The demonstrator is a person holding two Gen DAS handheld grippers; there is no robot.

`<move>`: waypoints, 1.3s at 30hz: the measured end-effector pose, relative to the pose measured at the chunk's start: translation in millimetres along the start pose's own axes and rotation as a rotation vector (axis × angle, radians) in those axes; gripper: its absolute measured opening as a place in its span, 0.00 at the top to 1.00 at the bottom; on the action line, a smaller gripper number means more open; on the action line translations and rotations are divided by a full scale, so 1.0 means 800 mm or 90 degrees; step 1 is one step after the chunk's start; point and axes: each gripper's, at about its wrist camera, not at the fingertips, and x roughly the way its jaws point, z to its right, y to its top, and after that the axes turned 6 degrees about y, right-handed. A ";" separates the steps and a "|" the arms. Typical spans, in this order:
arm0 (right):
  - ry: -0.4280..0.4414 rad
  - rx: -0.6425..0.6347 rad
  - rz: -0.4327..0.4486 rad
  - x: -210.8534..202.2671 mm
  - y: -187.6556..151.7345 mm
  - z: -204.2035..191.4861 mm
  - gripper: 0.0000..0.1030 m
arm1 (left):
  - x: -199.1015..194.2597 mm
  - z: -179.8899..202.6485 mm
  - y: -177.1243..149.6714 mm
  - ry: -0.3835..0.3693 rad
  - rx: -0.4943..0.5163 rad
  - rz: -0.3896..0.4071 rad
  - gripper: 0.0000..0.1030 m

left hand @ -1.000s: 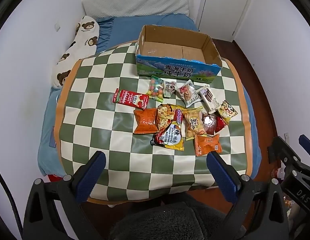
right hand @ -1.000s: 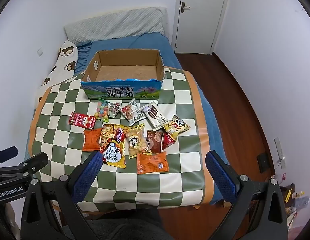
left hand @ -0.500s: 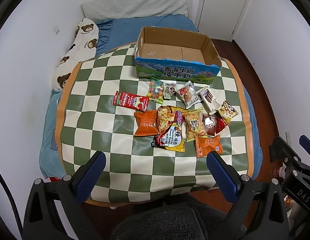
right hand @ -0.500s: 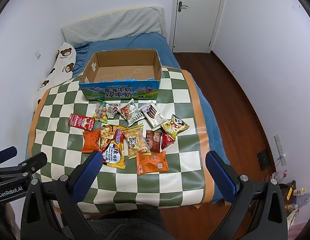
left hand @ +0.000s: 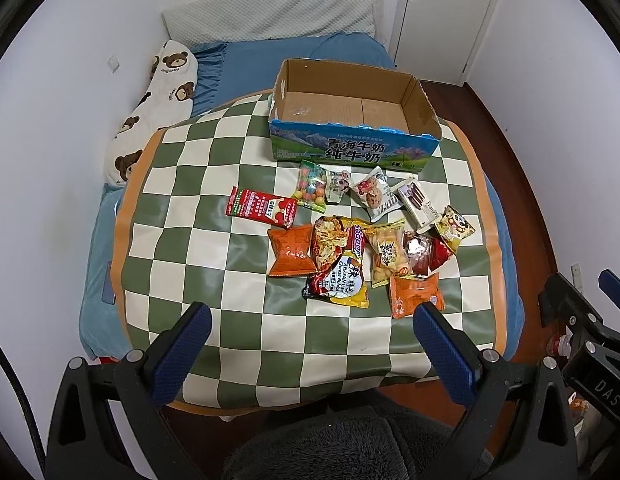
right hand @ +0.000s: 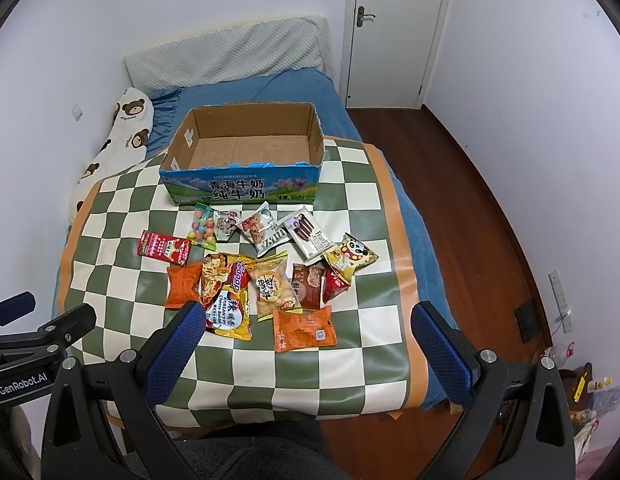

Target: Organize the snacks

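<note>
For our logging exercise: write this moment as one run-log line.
stage: not started | left gripper: open | right gripper: open | cardboard box: empty | snack packets: on checkered mat

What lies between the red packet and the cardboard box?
Only bare checkered mat separates the red packet from the cardboard box; the candy bag sits off to the side. Left wrist view shows it.

Bare checkered tablecloth (left hand: 181, 240) left of the snack pile (left hand: 350, 248), open-topped cardboard box (left hand: 350, 120) behind

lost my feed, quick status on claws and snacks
Both claws open, holding nothing: left claw, right claw. Snack packets all loose on checkered mat, cardboard box empty. Nothing blocking the box.
</note>
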 end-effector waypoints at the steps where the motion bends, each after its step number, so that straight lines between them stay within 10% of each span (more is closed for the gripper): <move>1: 0.000 0.001 0.000 0.000 -0.001 0.000 0.00 | 0.000 0.000 0.000 0.000 0.000 0.000 0.00; 39: 0.009 -0.002 0.005 -0.005 0.004 0.003 0.00 | -0.011 0.011 0.002 0.004 0.001 0.010 0.00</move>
